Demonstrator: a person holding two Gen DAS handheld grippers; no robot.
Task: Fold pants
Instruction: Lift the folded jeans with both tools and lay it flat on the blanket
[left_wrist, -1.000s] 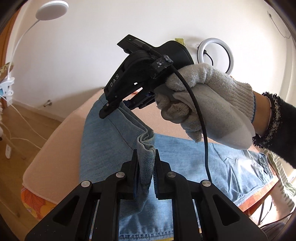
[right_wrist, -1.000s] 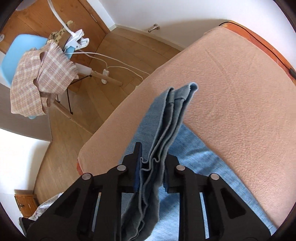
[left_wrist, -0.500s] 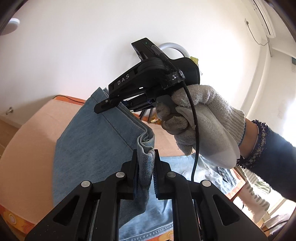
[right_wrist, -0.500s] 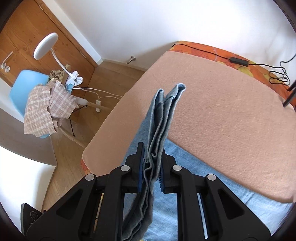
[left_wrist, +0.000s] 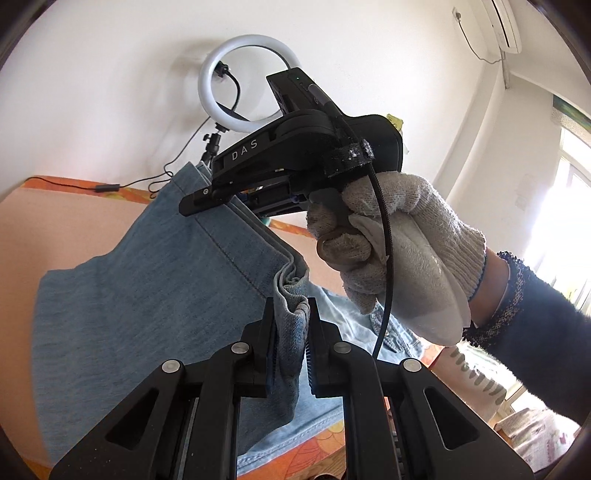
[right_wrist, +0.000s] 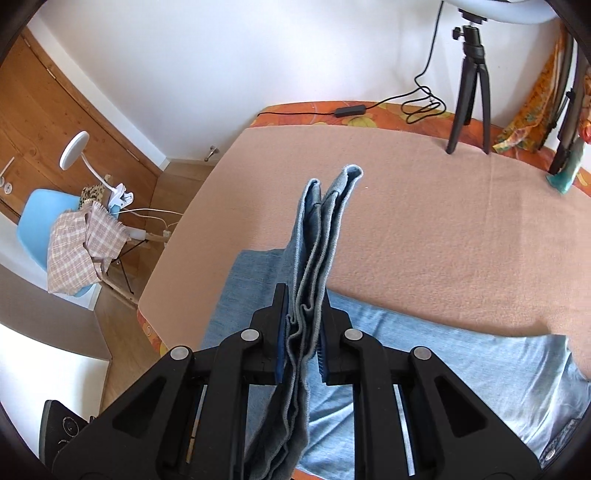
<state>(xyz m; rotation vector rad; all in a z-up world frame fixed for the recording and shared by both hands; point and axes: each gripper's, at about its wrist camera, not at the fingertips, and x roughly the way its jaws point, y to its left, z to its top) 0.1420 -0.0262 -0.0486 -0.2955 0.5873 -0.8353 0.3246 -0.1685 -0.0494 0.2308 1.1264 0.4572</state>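
Light blue denim pants (left_wrist: 147, 302) lie on a peach-covered bed (right_wrist: 424, 229), with the leg ends lifted. My left gripper (left_wrist: 291, 325) is shut on one corner of the stacked leg hems. My right gripper (right_wrist: 303, 325) is shut on the other corner; it also shows in the left wrist view (left_wrist: 221, 192), held by a gloved hand (left_wrist: 399, 243). The hem edge (left_wrist: 240, 236) stretches taut between the two grippers, above the bed. The waist end (right_wrist: 517, 387) lies flat on the bed at the right.
A ring light (left_wrist: 243, 81) on a small tripod (right_wrist: 469, 85) stands at the bed's far edge with a cable (right_wrist: 351, 110). A blue chair (right_wrist: 40, 221) with a checked cloth and a clip lamp (right_wrist: 74, 151) stand on the wooden floor at the left.
Both grippers have lifted the leg hems higher and carried them along the bed toward the waist end. The grips are unchanged.
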